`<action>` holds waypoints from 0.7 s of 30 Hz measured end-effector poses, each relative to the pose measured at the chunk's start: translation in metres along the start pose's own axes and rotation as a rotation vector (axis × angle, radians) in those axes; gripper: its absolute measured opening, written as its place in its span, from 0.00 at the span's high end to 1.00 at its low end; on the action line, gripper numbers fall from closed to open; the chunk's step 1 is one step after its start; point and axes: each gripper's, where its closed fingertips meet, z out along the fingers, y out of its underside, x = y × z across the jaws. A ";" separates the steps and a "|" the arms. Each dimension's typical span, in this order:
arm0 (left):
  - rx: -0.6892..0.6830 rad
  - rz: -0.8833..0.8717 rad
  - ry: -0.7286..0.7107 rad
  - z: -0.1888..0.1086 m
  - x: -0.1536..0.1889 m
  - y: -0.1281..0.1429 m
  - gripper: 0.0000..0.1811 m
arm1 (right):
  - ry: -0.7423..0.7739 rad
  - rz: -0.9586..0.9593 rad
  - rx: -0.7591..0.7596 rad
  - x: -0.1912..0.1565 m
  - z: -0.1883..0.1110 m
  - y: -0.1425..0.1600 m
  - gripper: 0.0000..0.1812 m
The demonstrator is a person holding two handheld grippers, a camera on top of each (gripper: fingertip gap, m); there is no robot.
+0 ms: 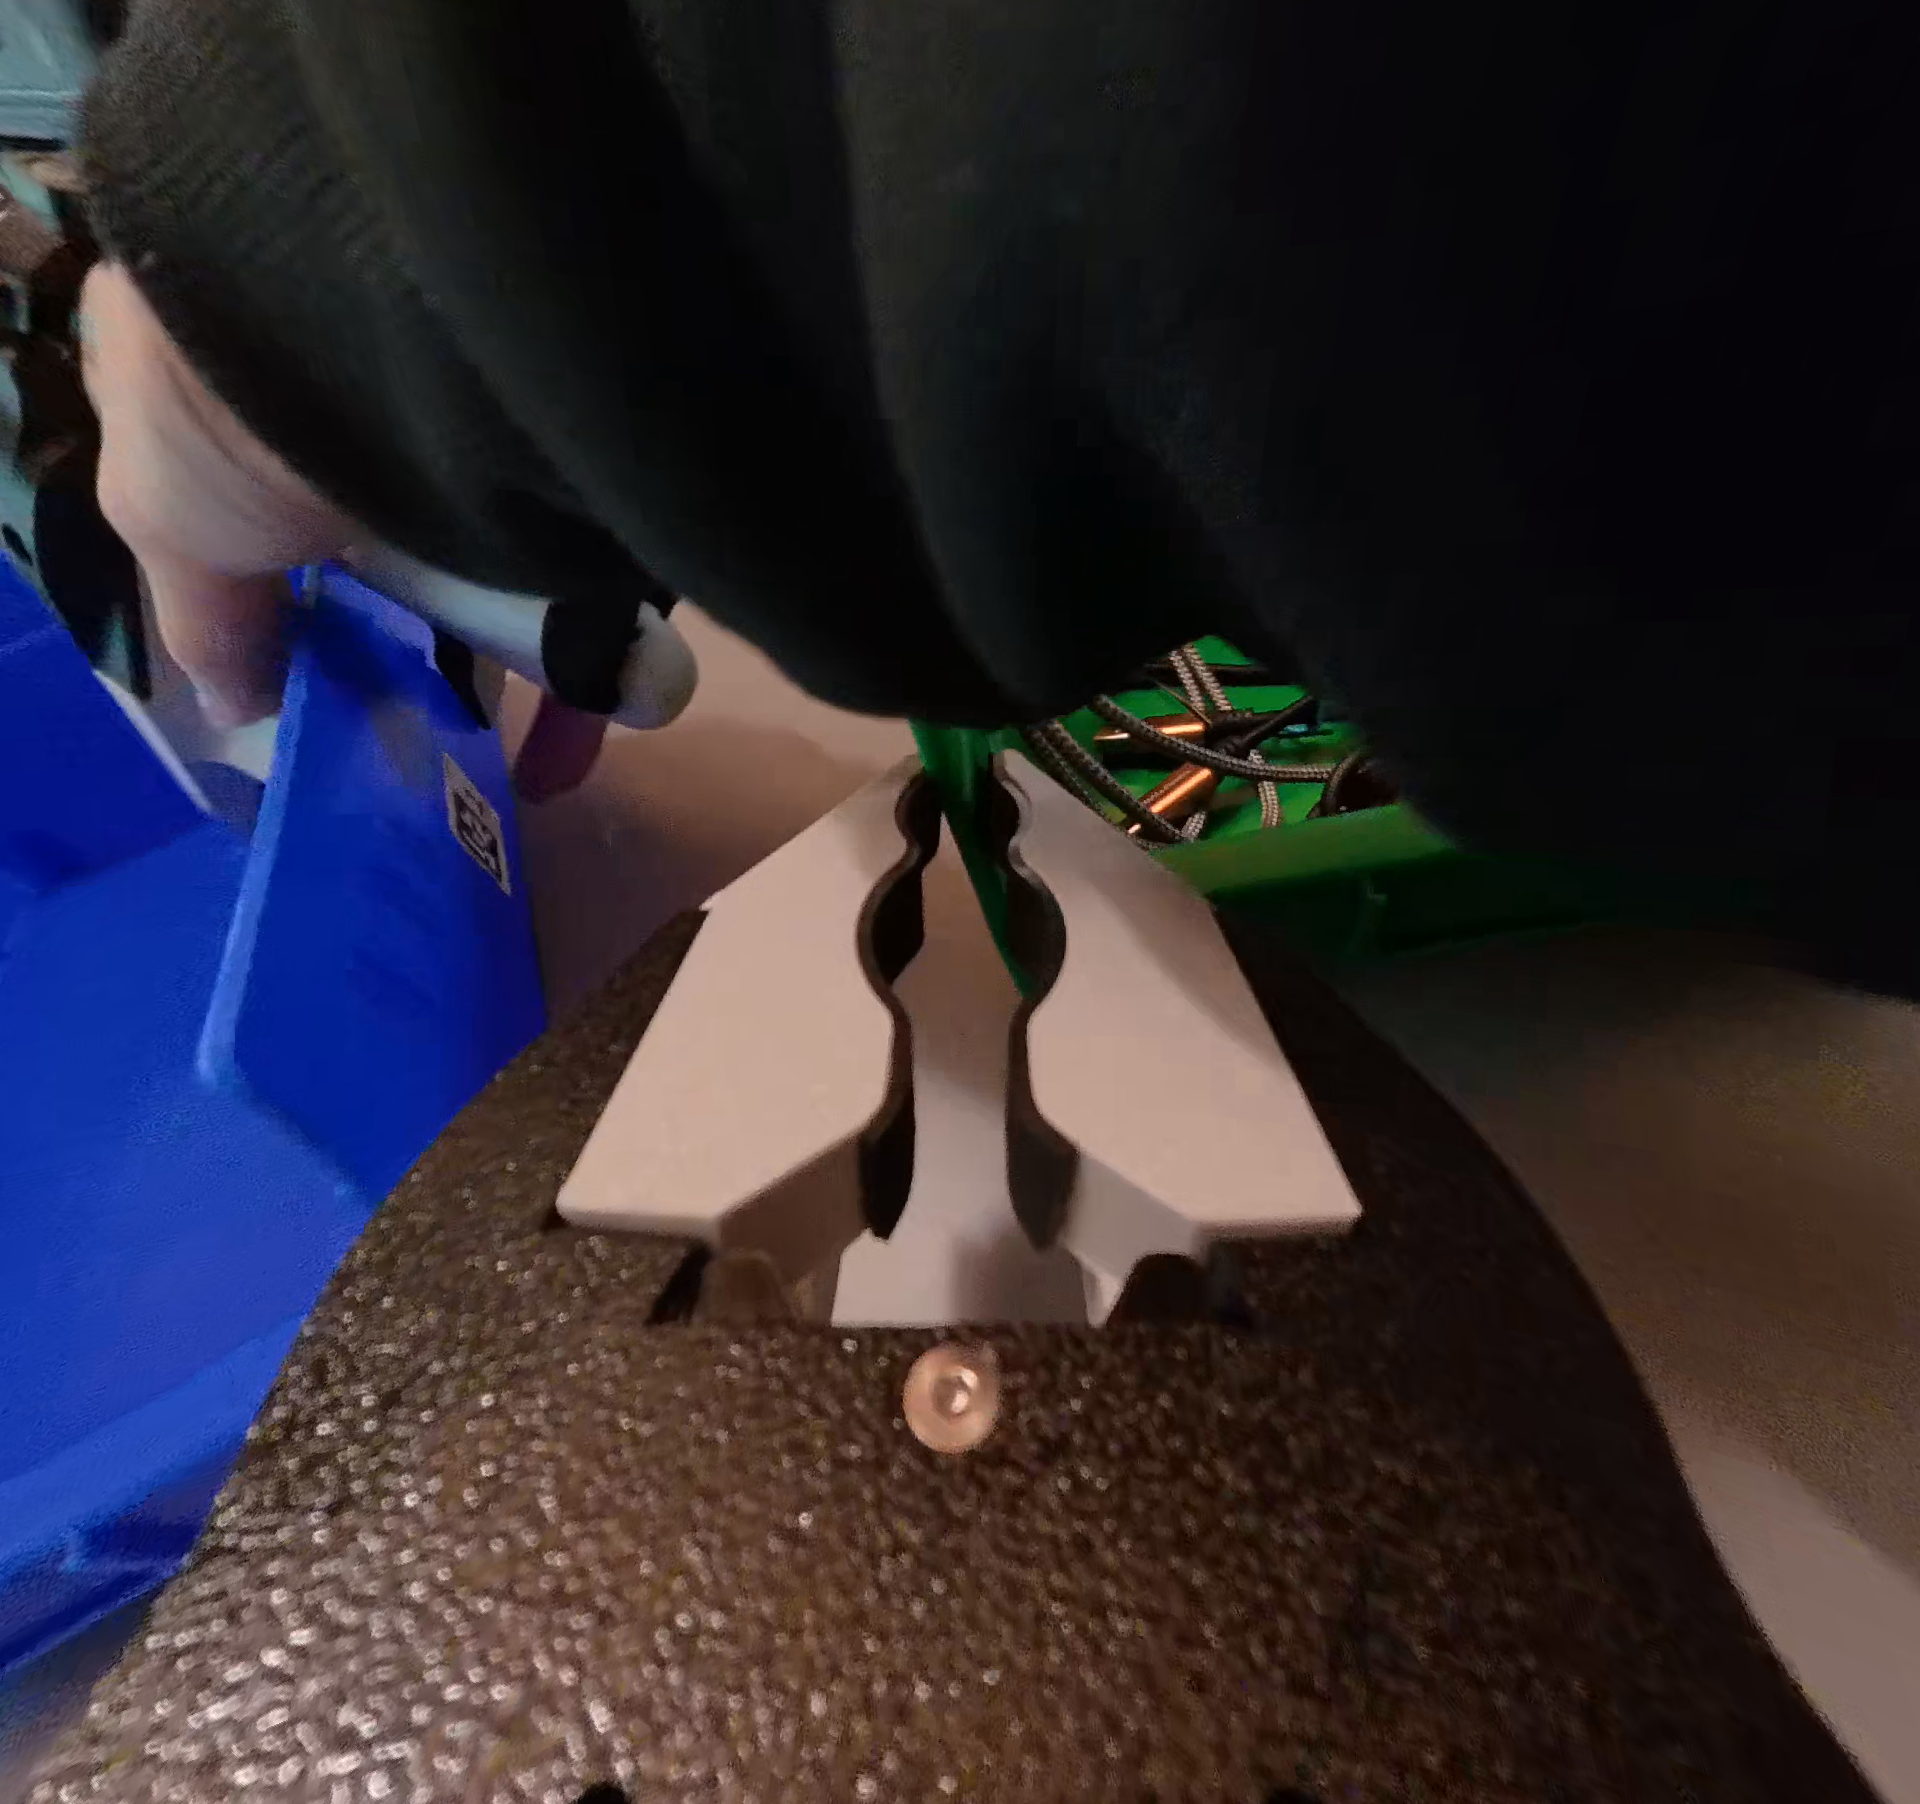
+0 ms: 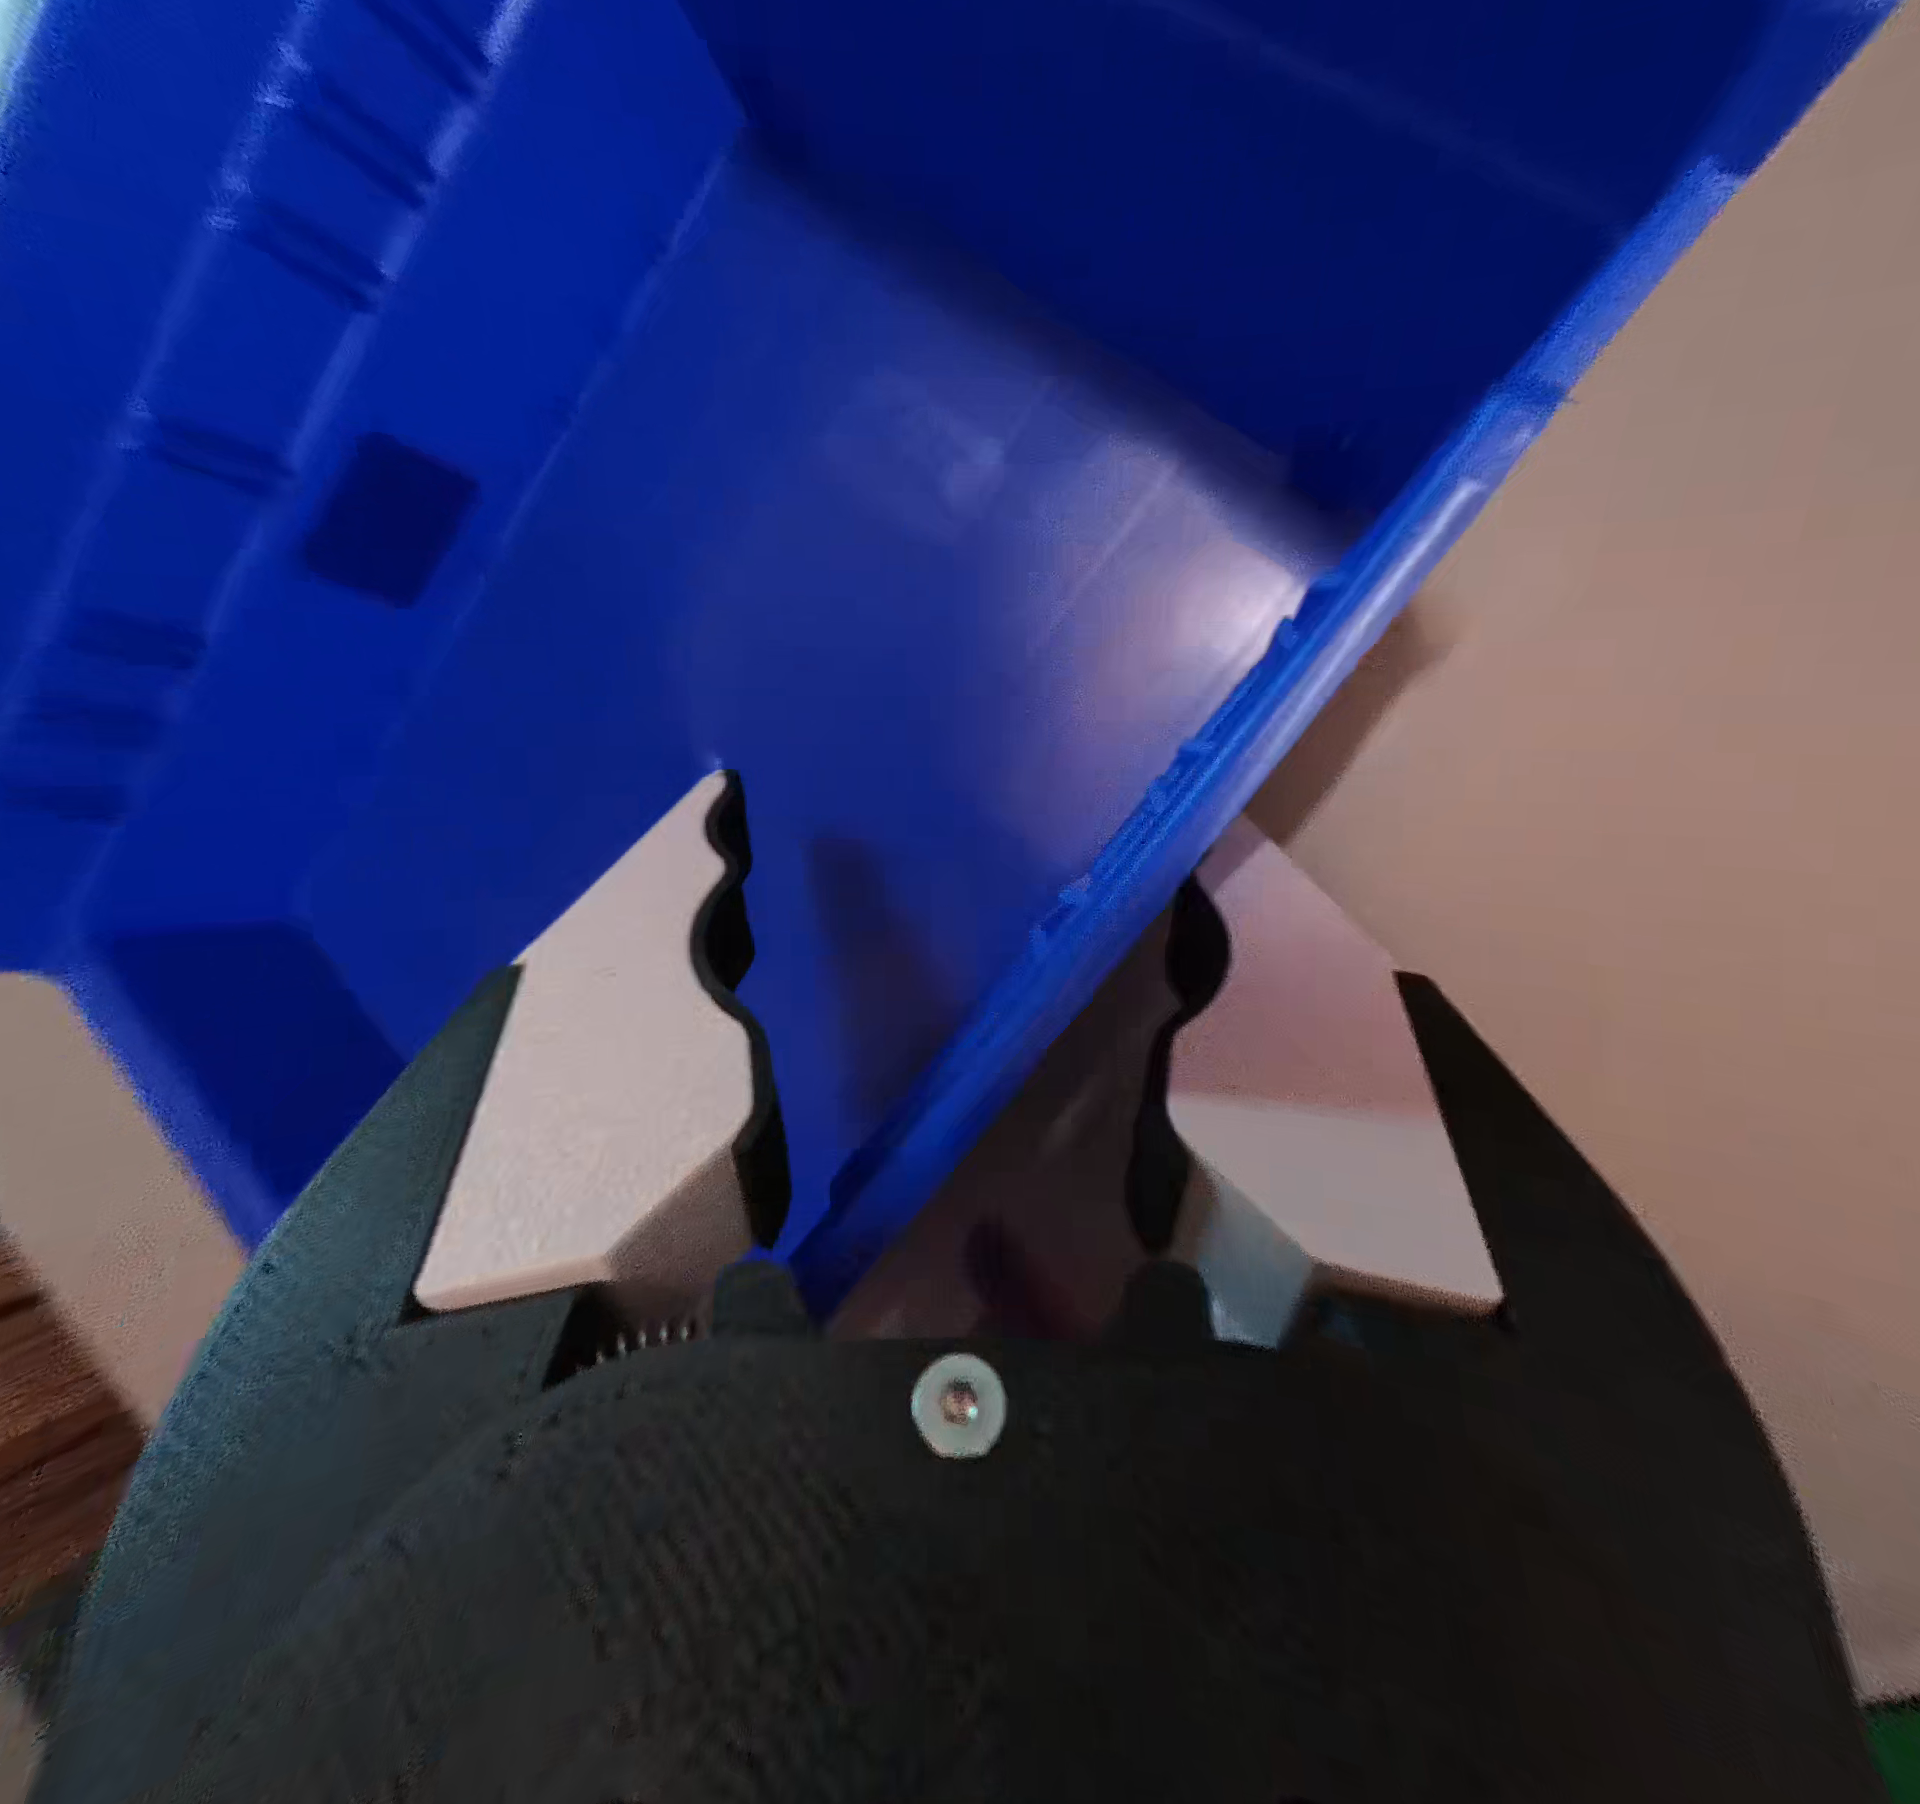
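My left gripper (image 1: 961, 804) is shut on the thin side wall of a green bin (image 1: 1309, 871); the wall runs between its two pads. Braided black-and-grey cables (image 1: 1174, 746) with copper-coloured ends lie in the green bin. My right gripper (image 2: 966, 819) is open and straddles the side wall of a blue bin (image 2: 1299, 674): its left finger is inside the bin, its right finger outside. The blue bin's inside shows nothing in it. The blue bin (image 1: 343, 923) also shows at the left of the left wrist view.
A dark sleeve (image 1: 1039, 300) fills the upper part of the left wrist view and hides most of the green bin. A hand (image 1: 197, 507) holds a white handle (image 1: 582, 642) above the blue bin. Both bins stand on a beige tabletop (image 2: 1662, 715). My hands' fingertips stand some 20 centimetres from each other.
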 end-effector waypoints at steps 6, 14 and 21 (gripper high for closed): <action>0.000 -0.014 0.021 0.000 -0.002 0.001 0.97 | 0.061 0.023 0.034 0.014 0.007 -0.013 0.82; 0.000 -0.014 0.035 -0.001 -0.006 0.002 0.97 | 0.039 -0.062 0.125 0.023 -0.061 -0.066 0.83; -0.016 -0.100 0.030 -0.008 -0.035 0.012 0.98 | -0.040 -0.066 0.382 0.067 -0.239 -0.114 0.84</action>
